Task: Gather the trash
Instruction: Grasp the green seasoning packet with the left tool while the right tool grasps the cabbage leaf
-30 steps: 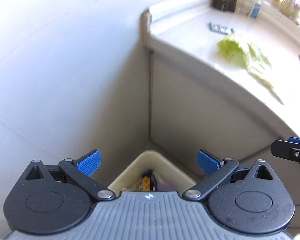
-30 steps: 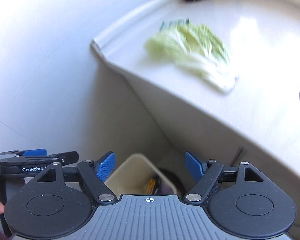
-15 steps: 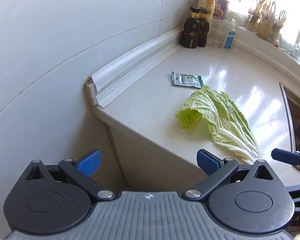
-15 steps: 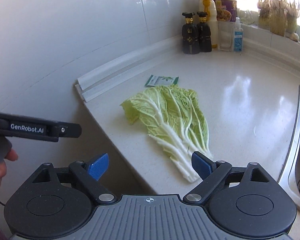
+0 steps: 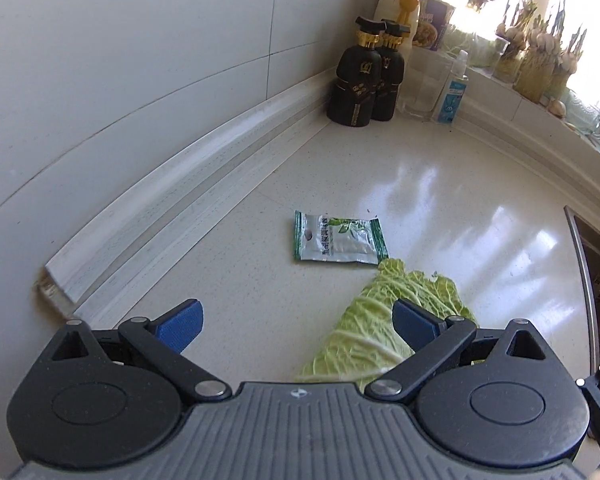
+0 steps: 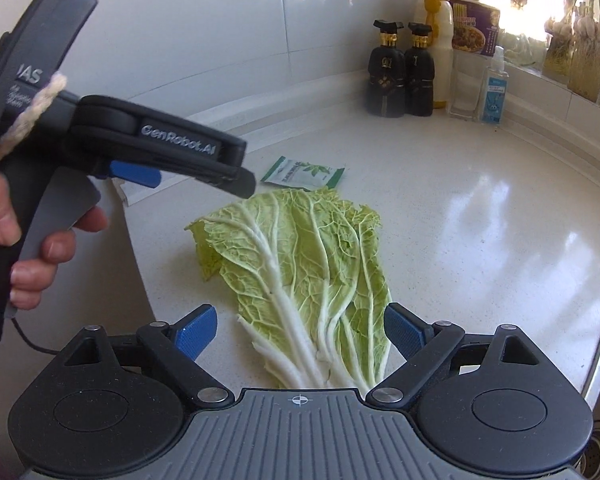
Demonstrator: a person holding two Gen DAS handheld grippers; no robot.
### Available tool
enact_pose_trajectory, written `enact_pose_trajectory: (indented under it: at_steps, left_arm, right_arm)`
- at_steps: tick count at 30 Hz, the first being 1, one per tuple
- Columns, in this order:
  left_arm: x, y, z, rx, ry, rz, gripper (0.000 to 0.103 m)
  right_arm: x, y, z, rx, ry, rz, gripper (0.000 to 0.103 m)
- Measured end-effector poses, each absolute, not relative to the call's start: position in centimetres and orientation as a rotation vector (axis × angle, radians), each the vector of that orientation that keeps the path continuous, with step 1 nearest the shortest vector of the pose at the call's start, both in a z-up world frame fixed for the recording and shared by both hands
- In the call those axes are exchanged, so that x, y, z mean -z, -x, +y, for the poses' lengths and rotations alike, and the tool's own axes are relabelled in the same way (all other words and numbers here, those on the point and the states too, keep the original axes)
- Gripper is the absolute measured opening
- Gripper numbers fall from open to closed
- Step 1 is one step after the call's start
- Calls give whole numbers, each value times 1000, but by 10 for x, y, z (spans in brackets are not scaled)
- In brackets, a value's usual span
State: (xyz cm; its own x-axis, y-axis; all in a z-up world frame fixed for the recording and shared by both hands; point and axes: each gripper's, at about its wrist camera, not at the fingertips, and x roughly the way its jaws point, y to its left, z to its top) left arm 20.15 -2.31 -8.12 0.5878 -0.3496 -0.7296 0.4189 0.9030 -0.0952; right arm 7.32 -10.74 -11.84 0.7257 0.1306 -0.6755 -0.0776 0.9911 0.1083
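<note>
1. Hovering over the pale desk point(image 5: 440, 200) — left hand-held gripper point(image 5: 296, 326), blue pads set wide apart, nothing between them but bare surface and the edge of a leaf.
2. Lying flat ahead of that hand-held gripper, a little right of its centre line: a small green-and-white packet point(image 5: 338, 238), clear of both pads, its near corner just touching or just beside the tip of the cabbage leaf point(image 5: 380, 328).
3. Partly covered by the right-hand pad point(image 5: 416, 326) in the left wrist view — the leaf, running from under that pad back toward the packet.
4. Gaping wide too: right hand-held gripper point(image 6: 300, 334), jaws having just been opening, gripping nothing; white stalk ends of the cabbage leaf point(image 6: 300, 264) lying on the desk point(image 6: 480, 220) in the gap between the pads, whether touched cannot be told.
5. Seen beyond the leaf tip in the right wrist view: the packet point(image 6: 304, 174), well ahead of the right pads.
6. Held at upper left of that view by a hand point(image 6: 24, 240) — the left hand-held gripper point(image 6: 240, 178), its tip over the leaf's far left edge, near the packet.
7. Standing in the far corner, well apart from the trash: two dark bottles point(image 5: 366, 80).
</note>
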Motion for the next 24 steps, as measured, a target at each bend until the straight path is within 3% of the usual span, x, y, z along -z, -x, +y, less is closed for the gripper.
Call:
enact_pose_trajectory:
  at_steps: [3,5,16,24]
  left_arm:
    - [87,-215,-32,459,-91,848,97]
    - [91,-222,-37,466,-92,866,89]
    - [102,-245,-50,508,-87,878,80]
    - [104,-249,-67,532,-128,854,66]
  right_arm:
    - [123,-81,-111,-124,-77,755,92]
    - [127,-84,-113,-127,-77,760,92]
    - [136,-89,-113,-169,-42,762,97]
    - [133,-98,-112,-140,10,750,96]
